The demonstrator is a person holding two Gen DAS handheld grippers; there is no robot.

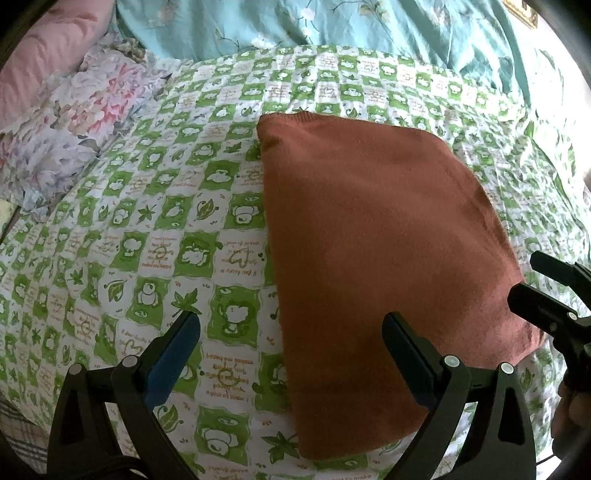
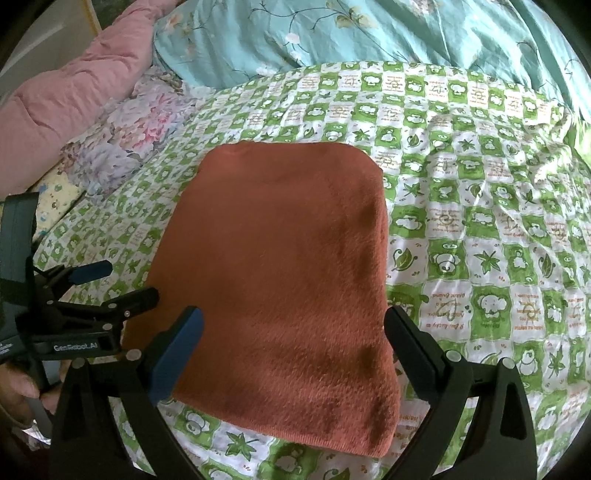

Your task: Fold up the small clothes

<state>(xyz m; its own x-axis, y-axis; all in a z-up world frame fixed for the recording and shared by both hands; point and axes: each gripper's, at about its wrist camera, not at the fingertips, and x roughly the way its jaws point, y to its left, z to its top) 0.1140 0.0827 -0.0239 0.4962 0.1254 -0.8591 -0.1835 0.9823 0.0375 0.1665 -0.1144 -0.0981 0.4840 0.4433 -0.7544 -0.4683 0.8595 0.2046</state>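
Nearest in the left wrist view, the left gripper [image 1: 291, 354] hangs over the bed with its fingers [image 1: 173, 354] spread wide and nothing between them — one finger above the green-and-white checked sheet [image 1: 147, 221], the other above the near left edge of the folded sweater [image 1: 369, 240]. The right gripper [image 2: 293, 350] is likewise released, its fingers [image 2: 177, 350] parted over the near end of the same rust-orange sweater without pinching the cloth. Each tool shows in the other's camera: the right gripper sits at the right edge of the left view, just beside the sweater's near right corner, and the left gripper sits at the left edge of the right view, by the sweater's near left side, with a hand [image 2: 18, 387] partly visible below it. The sweater lies flat as a neat rectangle near the middle of the bed, its long sides running away from the cameras. Farther off, toward the far left corner of the bed, lie a flowered pillow [image 2: 122, 147] and a pink quilt [image 2: 74, 81] — and along the far edge a bunched turquoise blanket [image 2: 369, 33] with a floral print.
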